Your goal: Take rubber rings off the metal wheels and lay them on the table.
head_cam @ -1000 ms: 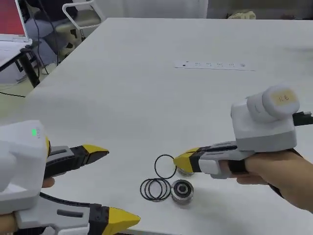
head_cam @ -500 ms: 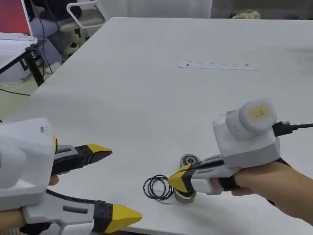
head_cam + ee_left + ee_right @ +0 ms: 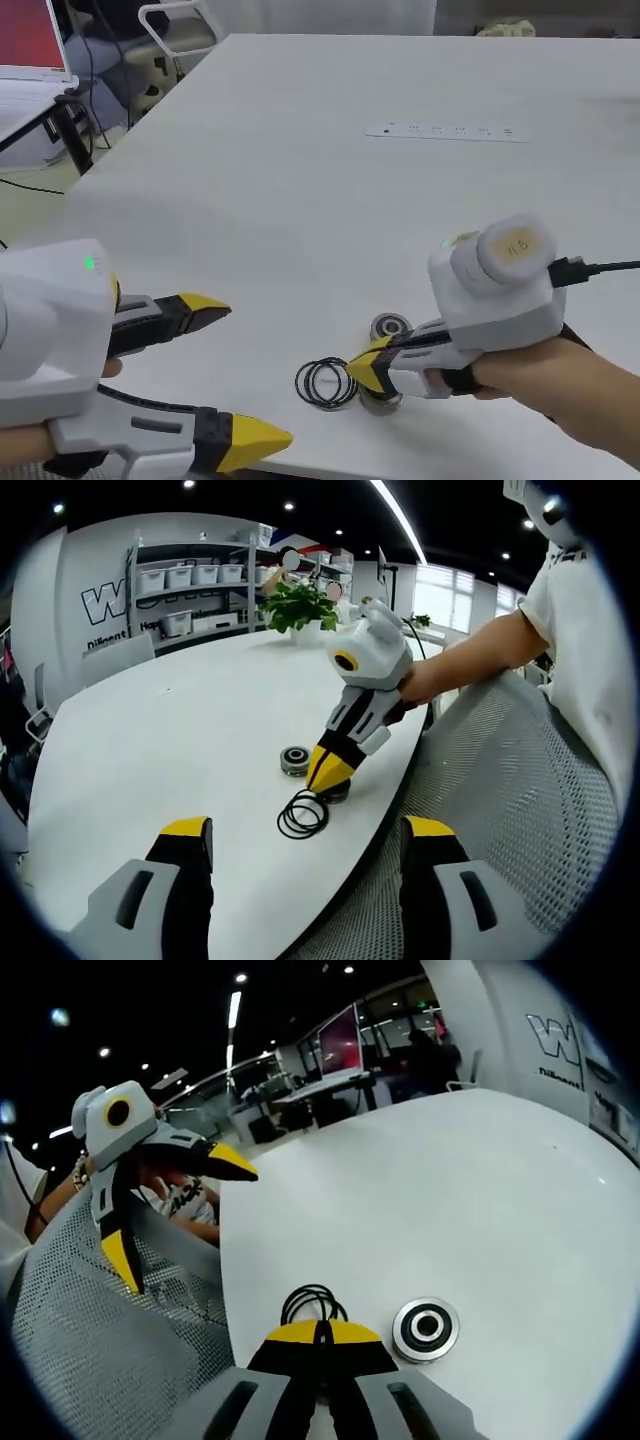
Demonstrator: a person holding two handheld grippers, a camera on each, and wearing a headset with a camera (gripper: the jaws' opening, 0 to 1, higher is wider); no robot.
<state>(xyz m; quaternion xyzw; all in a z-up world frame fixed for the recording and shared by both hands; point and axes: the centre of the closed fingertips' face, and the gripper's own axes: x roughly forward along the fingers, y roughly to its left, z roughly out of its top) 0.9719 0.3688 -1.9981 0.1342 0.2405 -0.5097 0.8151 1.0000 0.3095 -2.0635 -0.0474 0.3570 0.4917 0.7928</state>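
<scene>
The right gripper (image 3: 366,372), in the lower middle of the head view, has its jaws pressed together. Its yellow tips are down on a metal wheel (image 3: 381,402) that peeks out beneath them. Whether a ring is pinched between the tips cannot be told.

Just left of the tips a small heap of black rubber rings (image 3: 322,382) lies flat on the tabletop (image 3: 300,200). A second wheel (image 3: 390,326) lies just above the gripper in the frame, apart from the heap. At lower left, the left gripper (image 3: 243,370) has its jaws wide and empty, well apart from the wheels.

With several rings already off, the step in hand looks like working a ring off the wheel under the tips. The next move likely calls for catching the ring at the wheel's rim, drawing it clear and laying it by the heap. The wheel looks free to slide, so the left gripper may need to come in and steady it.
</scene>
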